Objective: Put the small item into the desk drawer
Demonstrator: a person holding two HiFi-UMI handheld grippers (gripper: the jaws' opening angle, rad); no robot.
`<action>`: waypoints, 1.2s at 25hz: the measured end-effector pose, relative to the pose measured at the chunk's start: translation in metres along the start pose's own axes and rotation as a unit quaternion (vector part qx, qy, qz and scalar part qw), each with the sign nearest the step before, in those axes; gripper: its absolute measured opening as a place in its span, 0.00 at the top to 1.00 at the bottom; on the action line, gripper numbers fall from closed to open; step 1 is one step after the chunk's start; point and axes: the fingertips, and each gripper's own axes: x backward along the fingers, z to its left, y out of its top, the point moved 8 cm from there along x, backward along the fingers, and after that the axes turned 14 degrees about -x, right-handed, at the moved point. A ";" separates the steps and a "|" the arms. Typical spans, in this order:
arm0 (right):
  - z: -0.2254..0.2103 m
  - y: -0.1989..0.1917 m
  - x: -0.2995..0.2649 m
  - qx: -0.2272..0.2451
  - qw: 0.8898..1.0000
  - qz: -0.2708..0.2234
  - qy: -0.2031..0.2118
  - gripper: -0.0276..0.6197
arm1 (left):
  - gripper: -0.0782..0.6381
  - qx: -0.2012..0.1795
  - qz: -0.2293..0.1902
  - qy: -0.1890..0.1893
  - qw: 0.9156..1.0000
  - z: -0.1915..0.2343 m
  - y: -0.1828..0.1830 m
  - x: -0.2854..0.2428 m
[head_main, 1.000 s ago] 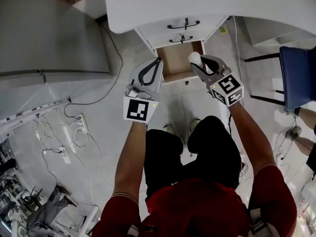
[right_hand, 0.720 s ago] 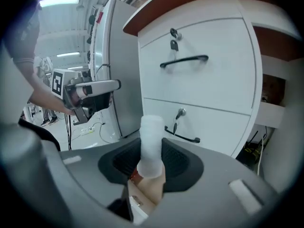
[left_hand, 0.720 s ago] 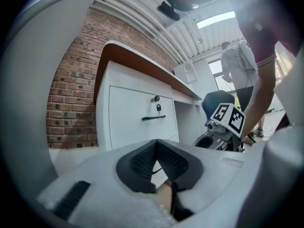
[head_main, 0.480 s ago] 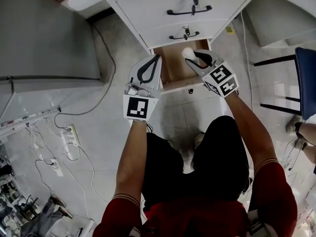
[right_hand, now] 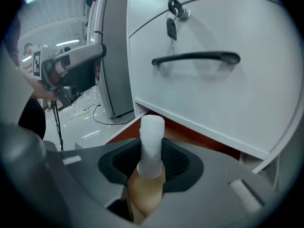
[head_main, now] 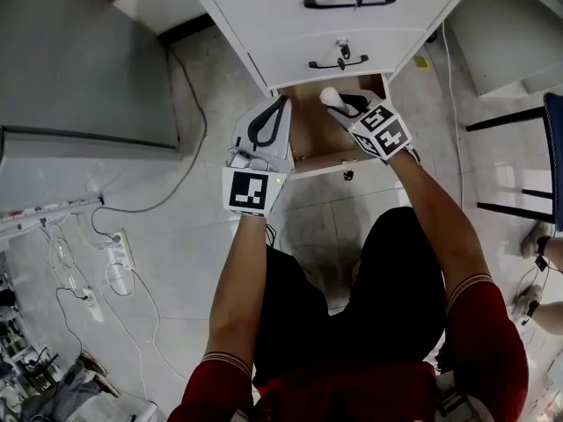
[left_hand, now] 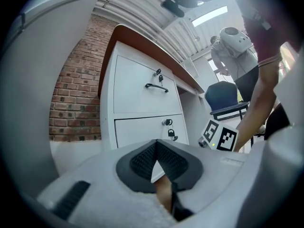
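Note:
The bottom desk drawer stands pulled out, its brown inside showing; in the right gripper view its brown edge lies just below the white front above it. My right gripper hangs over the drawer's right half, shut on a small item with a white top and a tan lower part. In the right gripper view the item stands upright between the pads of that gripper. My left gripper is at the drawer's left edge, jaws shut on nothing, their tips meeting in the left gripper view.
Two closed white drawers with black handles and hanging keys sit above the open one. A grey cabinet stands at the left, cables and a power strip lie on the floor, and a blue chair is at the right.
The right gripper with the item has moved left and further in over the open drawer. The head view has come closer to the desk. The left gripper has stayed at the drawer's left edge.

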 end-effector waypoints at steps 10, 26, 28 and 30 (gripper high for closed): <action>-0.025 -0.033 -0.058 -0.017 0.997 0.072 -0.022 0.74 | 0.88 0.031 0.012 0.025 0.999 -0.002 -0.028 0.017; -0.051 -0.053 -0.105 -0.070 0.985 0.136 -0.077 0.72 | 0.88 0.039 0.003 0.027 0.999 -0.004 -0.029 0.016; -0.051 -0.057 -0.108 -0.065 0.985 0.142 -0.077 0.71 | 0.88 0.041 0.001 0.028 0.999 -0.003 -0.030 0.015; -0.050 -0.060 -0.108 -0.060 0.985 0.145 -0.074 0.70 | 0.88 0.042 0.000 0.026 0.999 -0.004 -0.032 0.014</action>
